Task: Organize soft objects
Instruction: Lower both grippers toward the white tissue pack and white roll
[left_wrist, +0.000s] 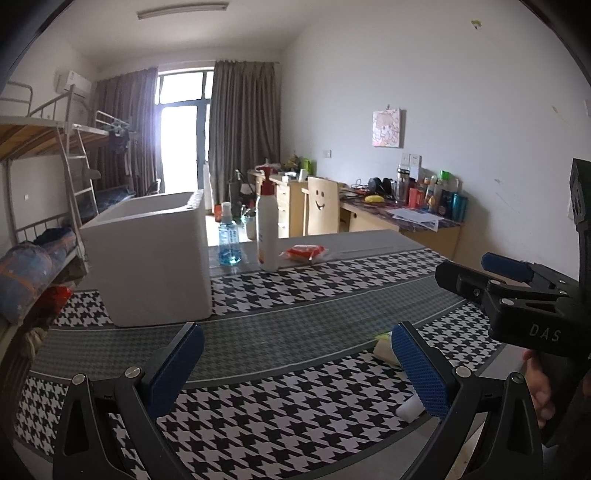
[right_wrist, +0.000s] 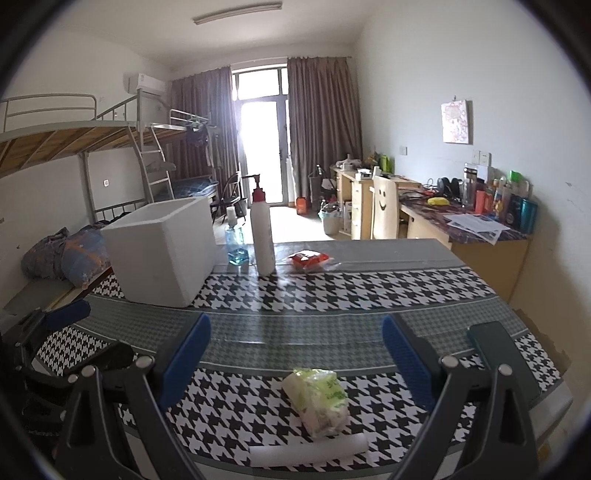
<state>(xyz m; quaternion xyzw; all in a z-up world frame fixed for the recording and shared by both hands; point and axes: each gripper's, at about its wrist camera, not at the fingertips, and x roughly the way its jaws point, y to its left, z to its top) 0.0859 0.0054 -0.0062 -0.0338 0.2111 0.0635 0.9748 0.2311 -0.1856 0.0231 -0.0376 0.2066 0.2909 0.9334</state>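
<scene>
Green-and-white tissue pack (right_wrist: 317, 400), soft plastic wrap, lies flat and slightly diagonal on the houndstooth tablecloth (right_wrist: 369, 291), near the table's front edge, well apart from the white foam box (right_wrist: 162, 251). White foam roll (right_wrist: 308, 451) lies on its side just in front of the pack, right at the table edge, touching or nearly touching it. Red-and-white soft packet (right_wrist: 309, 260) lies flat at the far side of the cloth, level with the box, to its right. Box is open-topped, upright, contents not visible.
</scene>
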